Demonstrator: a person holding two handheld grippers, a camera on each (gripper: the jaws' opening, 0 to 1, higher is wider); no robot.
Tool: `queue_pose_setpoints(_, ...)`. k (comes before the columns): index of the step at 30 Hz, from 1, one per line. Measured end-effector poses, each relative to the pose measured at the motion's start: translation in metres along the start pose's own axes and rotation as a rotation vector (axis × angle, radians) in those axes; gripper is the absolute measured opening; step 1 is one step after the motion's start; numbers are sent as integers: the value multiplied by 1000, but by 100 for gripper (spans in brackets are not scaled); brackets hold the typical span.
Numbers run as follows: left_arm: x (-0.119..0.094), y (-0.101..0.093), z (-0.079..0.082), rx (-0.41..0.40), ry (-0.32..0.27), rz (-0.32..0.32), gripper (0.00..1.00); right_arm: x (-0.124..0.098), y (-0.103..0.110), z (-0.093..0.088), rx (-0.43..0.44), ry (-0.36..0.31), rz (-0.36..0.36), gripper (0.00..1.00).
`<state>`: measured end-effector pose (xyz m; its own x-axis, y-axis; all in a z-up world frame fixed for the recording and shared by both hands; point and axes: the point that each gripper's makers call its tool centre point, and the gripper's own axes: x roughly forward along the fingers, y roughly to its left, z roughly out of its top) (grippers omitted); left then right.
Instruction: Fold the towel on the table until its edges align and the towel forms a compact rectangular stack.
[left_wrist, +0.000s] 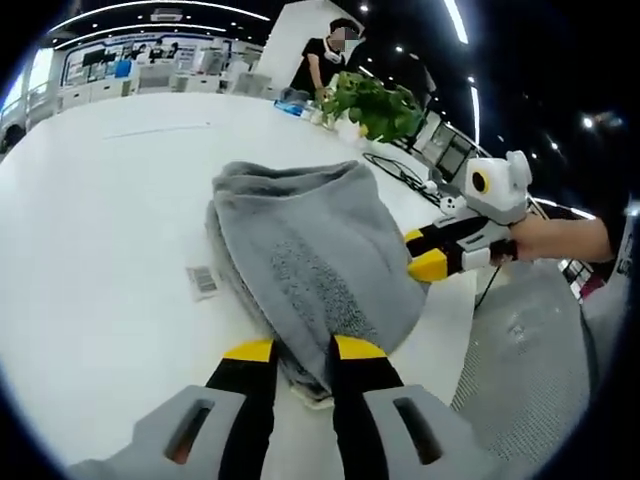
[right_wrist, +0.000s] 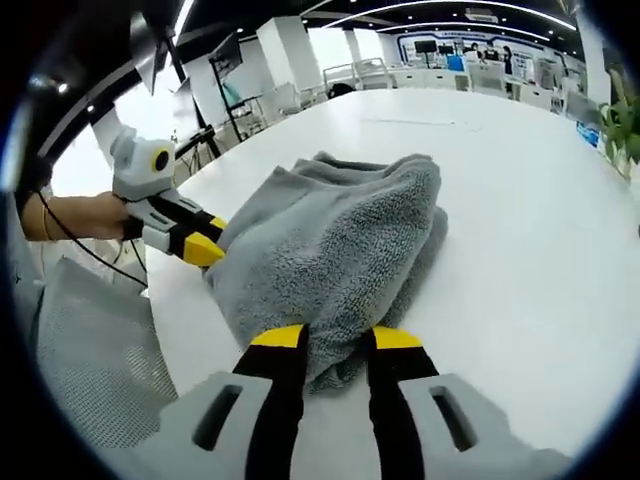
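A grey terry towel (left_wrist: 300, 240) lies bunched and folded over on the white table (left_wrist: 100, 200). In the left gripper view my left gripper (left_wrist: 303, 350) has its yellow-tipped jaws shut on the towel's near edge. My right gripper (left_wrist: 428, 252) comes in from the right and pinches the towel's other side. In the right gripper view the same towel (right_wrist: 340, 230) rises in a loose hump, with my right gripper (right_wrist: 337, 340) shut on its near edge. My left gripper (right_wrist: 205, 240) holds the towel's left side, with a hand behind it.
A barcode label (left_wrist: 203, 280) lies on the table left of the towel. A green plant (left_wrist: 375, 105), cables (left_wrist: 400, 170) and a person (left_wrist: 325, 60) are at the far edge. Grey mesh (left_wrist: 530, 350) (right_wrist: 90, 340) hangs beside the table edge (right_wrist: 170, 290).
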<state>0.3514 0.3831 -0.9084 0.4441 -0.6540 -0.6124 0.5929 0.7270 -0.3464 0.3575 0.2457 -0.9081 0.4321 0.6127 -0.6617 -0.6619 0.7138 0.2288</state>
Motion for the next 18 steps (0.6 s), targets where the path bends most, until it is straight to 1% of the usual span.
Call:
queue_pose_setpoints(3, 5, 8, 8, -7, -18, -19, 20, 6, -9, 8, 18, -7, -5, 23)
queue_pose_setpoints(7, 13, 18, 19, 2, -26, -21, 20, 12, -17, 16, 12, -25, -25, 23)
queue_pose_setpoints(11, 19, 27, 29, 14, -27, -15, 20, 18, -26, 26, 5, -37, -48, 24)
queue_pose_setpoints(15, 27, 36, 40, -5, -50, 3, 20, 24, -41, 36, -12, -49, -74, 26)
queue_pose_setpoints(18, 31, 41, 46, -13, -59, 13, 20, 28, -49, 42, 9, -55, -73, 26)
